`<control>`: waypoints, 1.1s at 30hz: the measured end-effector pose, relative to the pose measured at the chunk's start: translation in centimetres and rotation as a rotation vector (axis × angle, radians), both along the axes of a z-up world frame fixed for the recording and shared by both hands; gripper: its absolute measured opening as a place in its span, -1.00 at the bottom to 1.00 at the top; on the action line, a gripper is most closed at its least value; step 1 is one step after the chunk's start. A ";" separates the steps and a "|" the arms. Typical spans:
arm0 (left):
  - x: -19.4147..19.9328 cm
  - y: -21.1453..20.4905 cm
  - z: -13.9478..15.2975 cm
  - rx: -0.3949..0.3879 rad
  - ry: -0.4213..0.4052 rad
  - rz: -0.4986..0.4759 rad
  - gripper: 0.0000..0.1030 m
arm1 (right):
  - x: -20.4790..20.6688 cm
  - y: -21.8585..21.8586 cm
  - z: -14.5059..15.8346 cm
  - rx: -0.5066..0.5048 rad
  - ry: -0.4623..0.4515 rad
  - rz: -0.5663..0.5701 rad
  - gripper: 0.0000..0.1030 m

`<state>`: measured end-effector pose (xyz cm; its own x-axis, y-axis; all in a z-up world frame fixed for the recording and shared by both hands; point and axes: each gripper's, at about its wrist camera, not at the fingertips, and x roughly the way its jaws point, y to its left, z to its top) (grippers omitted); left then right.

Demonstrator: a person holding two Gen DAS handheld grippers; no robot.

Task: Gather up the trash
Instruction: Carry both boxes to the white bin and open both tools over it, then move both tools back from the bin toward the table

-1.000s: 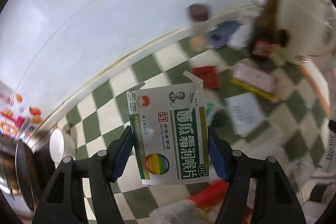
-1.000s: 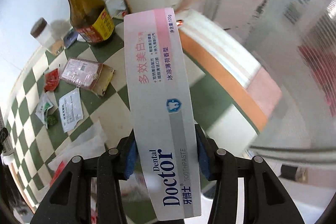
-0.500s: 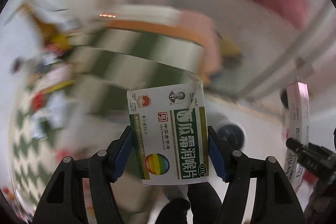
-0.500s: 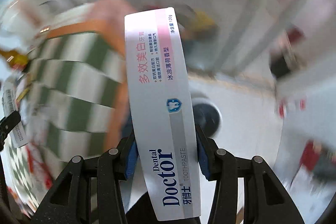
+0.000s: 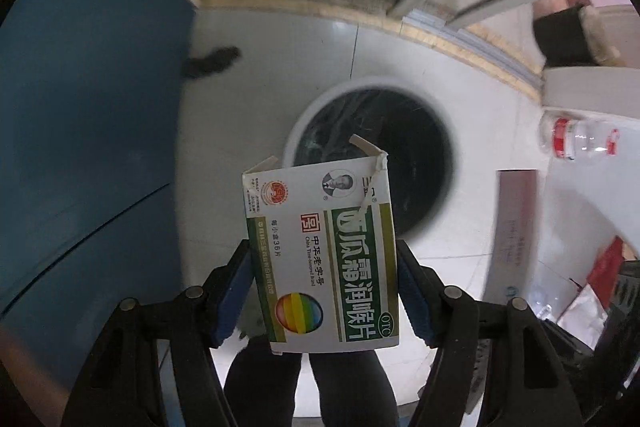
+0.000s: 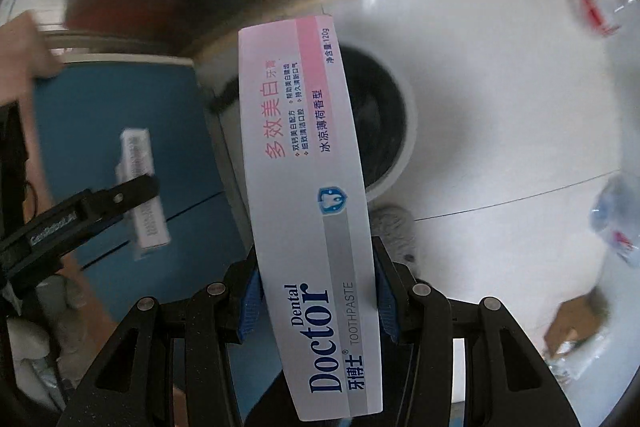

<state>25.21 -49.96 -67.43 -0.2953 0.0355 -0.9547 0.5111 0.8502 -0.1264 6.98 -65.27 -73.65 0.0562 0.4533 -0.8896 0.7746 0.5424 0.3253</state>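
Disposal is the step in hand: our left tongs [image 5: 324,287] clasp a lozenge box [image 5: 320,259], our right tongs [image 6: 318,301] a toothpaste carton [image 6: 308,187], both above the bin [image 5: 372,163] on the floor. Next we must centre each over its mouth, then release.

both tools swung from the table to the bin [image 5: 372,163].

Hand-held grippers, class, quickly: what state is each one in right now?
Left hand-held gripper: closed on the lozenge box.
Right hand-held gripper: closed on the toothpaste box.
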 end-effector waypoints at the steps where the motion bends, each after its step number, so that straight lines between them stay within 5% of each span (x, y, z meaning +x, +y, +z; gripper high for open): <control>1: -0.1 -0.7 -2.2 0.007 0.013 -0.014 0.30 | 0.1 -0.4 -2.3 0.024 0.010 0.008 -0.03; 5: -0.1 -2.1 -6.4 0.016 0.048 -0.036 0.35 | 0.9 -2.1 -9.3 0.094 0.059 0.034 0.00; 6: 0.0 -2.1 -6.9 0.013 0.052 -0.029 0.61 | 1.0 -2.7 -10.7 0.106 0.073 0.034 0.02; 7: 0.2 -2.0 -7.1 0.006 0.059 -0.020 0.79 | 0.9 -3.3 -11.5 0.110 0.081 0.031 0.14; 8: 0.4 -2.0 -7.1 0.006 0.057 -0.012 0.98 | 1.0 -3.7 -11.8 0.101 0.089 0.027 0.50; 9: 0.4 -1.7 -6.8 0.023 0.042 -0.009 0.98 | 0.9 -4.6 -11.9 0.078 0.091 0.024 0.72; 12: 0.3 -1.1 -5.9 0.020 0.009 0.004 0.98 | 0.2 -5.4 -11.3 0.021 0.097 0.036 0.94; 21: -1.2 0.5 0.5 0.050 -0.299 -0.041 0.98 | 1.2 -3.4 -4.1 -0.274 0.073 0.119 1.00; 33: -5.3 3.4 11.9 0.014 -0.370 -0.034 0.98 | -0.4 1.1 10.3 -0.407 -0.011 0.165 1.00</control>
